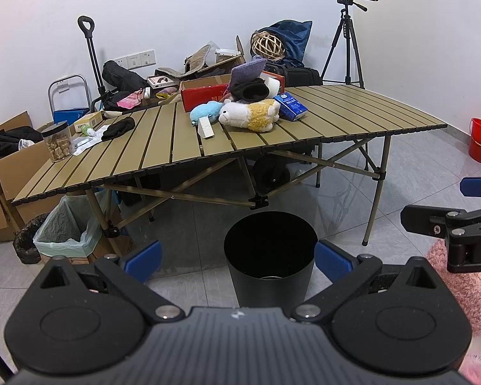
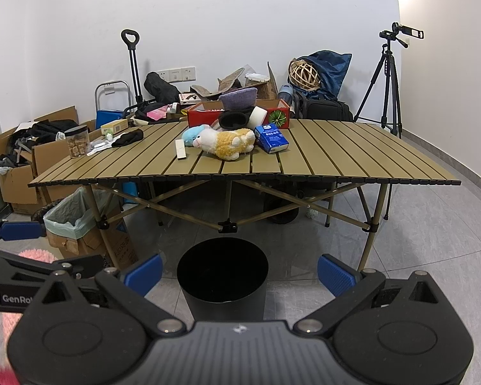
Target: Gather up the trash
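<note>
Above the black bin [image 1: 268,253], both my left tongs [image 1: 237,261] and right tongs [image 2: 239,274] gape wide, empty. I judge collecting hasn't started; next I must reach the table [image 2: 336,157] for the scrap paper [image 2: 96,147].

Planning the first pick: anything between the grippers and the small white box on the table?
Nothing visible. Both grippers are open over the black bin; the white box lies unobstructed near the table's front edge.

The black bin [image 1: 269,256] is showing a smooth, matt wall, likely metal or plastic. The table [image 2: 336,160] is looking like slatted, satin-painted metal on thin metal legs. Near its middle, a sheep toy [image 2: 227,141] is showing fluffy plush, beside a glossy blue paper pack [image 2: 271,138]. Toward the left edge, a clear plastic jar [image 1: 58,141] is glinting. The floor tiles [image 1: 400,211] are reflecting softly; the gripper pads [image 2: 335,274] are looking ribbed, rubbery.
</note>
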Tool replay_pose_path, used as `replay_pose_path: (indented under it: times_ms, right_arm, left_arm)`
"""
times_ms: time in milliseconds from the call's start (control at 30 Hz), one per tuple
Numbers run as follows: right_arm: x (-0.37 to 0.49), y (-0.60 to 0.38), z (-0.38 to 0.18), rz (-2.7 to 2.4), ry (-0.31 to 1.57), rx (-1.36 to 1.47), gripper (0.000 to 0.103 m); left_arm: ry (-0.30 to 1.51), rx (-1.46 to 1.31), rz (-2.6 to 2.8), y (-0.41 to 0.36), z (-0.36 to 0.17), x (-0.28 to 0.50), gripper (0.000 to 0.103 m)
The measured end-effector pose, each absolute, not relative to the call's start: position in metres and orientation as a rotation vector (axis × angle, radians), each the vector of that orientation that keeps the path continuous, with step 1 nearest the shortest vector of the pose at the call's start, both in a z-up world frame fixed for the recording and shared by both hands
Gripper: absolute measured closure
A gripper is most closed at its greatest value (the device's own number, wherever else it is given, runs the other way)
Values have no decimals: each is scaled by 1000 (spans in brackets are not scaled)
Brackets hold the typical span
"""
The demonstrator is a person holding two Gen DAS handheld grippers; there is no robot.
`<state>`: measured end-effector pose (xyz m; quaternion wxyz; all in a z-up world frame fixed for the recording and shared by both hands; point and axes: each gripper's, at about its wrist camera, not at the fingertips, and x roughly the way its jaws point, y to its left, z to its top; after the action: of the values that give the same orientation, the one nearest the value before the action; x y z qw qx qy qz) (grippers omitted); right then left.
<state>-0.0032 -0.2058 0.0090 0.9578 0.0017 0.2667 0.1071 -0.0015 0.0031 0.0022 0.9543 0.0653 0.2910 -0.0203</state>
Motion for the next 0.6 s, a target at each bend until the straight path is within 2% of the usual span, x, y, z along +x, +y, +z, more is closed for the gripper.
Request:
replay_pose_path:
  times_ms: [600]
  right_arm:
    - [-2, -204, 9, 217, 542, 4, 0]
  left_arm:
    - [590, 133, -41, 3, 2, -2, 0]
